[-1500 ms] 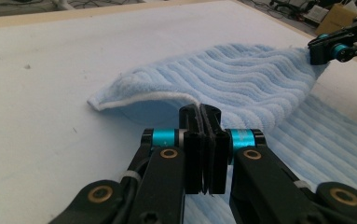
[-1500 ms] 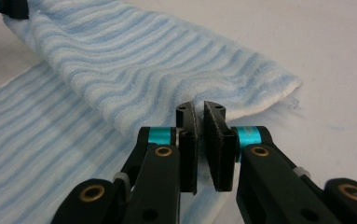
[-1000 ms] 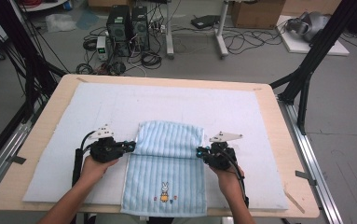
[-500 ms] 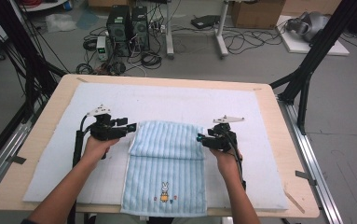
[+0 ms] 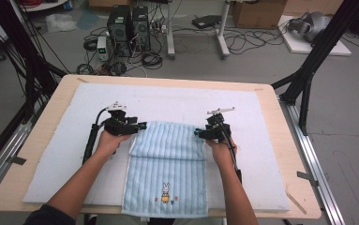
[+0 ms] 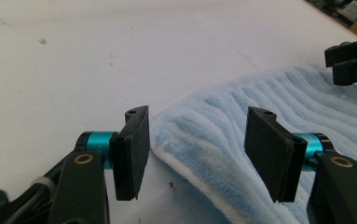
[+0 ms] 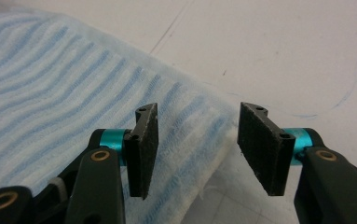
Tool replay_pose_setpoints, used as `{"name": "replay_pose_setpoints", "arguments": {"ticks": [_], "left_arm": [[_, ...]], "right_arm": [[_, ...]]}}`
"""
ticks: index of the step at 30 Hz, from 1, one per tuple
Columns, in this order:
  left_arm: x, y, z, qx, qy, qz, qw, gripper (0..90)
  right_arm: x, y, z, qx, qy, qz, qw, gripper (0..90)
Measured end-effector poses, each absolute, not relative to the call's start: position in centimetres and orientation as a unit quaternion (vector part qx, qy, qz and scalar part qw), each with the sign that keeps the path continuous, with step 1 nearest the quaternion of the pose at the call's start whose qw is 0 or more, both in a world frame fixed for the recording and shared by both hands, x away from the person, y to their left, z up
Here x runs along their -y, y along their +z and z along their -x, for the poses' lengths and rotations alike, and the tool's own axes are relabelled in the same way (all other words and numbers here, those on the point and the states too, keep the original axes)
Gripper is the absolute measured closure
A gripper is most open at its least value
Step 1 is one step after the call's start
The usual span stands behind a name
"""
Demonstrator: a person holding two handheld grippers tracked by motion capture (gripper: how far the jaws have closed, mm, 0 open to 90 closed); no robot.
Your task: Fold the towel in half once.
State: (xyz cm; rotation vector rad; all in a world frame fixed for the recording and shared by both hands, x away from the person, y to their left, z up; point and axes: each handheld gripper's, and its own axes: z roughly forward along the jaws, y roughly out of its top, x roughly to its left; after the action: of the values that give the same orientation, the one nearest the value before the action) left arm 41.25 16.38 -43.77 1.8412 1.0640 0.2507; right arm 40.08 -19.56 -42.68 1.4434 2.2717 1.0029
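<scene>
Both jaws released: the left gripper [image 5: 141, 126] and right gripper [image 5: 197, 134] flank the folded light-blue striped towel's [image 5: 168, 164] far corners.

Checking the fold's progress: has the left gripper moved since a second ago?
Yes. The left gripper went toward the table's far edge, jaws now open off the towel.

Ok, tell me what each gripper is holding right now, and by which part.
Nothing is held. The left gripper and right gripper both stand open over the folded corners of the blue towel.
</scene>
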Motion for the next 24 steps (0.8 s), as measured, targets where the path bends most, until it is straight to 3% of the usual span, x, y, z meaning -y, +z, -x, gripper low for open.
{"name": "replay_pose_setpoints", "arguments": {"ticks": [4,6,9,10,11,13,24], "left_arm": [[-16.2,-44.7,-41.6,-0.438,0.103,-0.77,0.452,43.5],[-15.9,-44.9,-41.6,-0.431,0.104,-0.779,0.444,51.3],[-15.4,-45.0,-41.3,-0.395,0.126,-0.804,0.426,68.5],[-15.3,-45.1,-41.2,-0.387,0.12,-0.806,0.432,83.0],[-15.2,-45.1,-41.2,-0.384,0.125,-0.807,0.431,84.5],[-15.3,-45.0,-41.2,-0.386,0.12,-0.803,0.439,85.7],[-17.2,-42.2,-40.2,-0.392,0.103,-0.75,0.522,86.1]], "right_arm": [[19.1,-43.4,-40.5,-0.791,0.328,-0.499,0.135,47.1],[18.8,-43.6,-40.5,-0.794,0.318,-0.498,0.142,51.0],[18.8,-43.6,-40.5,-0.803,0.306,-0.487,0.159,64.7],[18.9,-43.6,-40.6,-0.802,0.311,-0.486,0.155,72.3],[18.9,-43.5,-40.6,-0.803,0.318,-0.483,0.145,81.4],[18.8,-43.5,-40.6,-0.808,0.316,-0.474,0.15,84.2],[19.7,-41.5,-39.5,-0.785,0.376,-0.466,0.16,84.4]]}}
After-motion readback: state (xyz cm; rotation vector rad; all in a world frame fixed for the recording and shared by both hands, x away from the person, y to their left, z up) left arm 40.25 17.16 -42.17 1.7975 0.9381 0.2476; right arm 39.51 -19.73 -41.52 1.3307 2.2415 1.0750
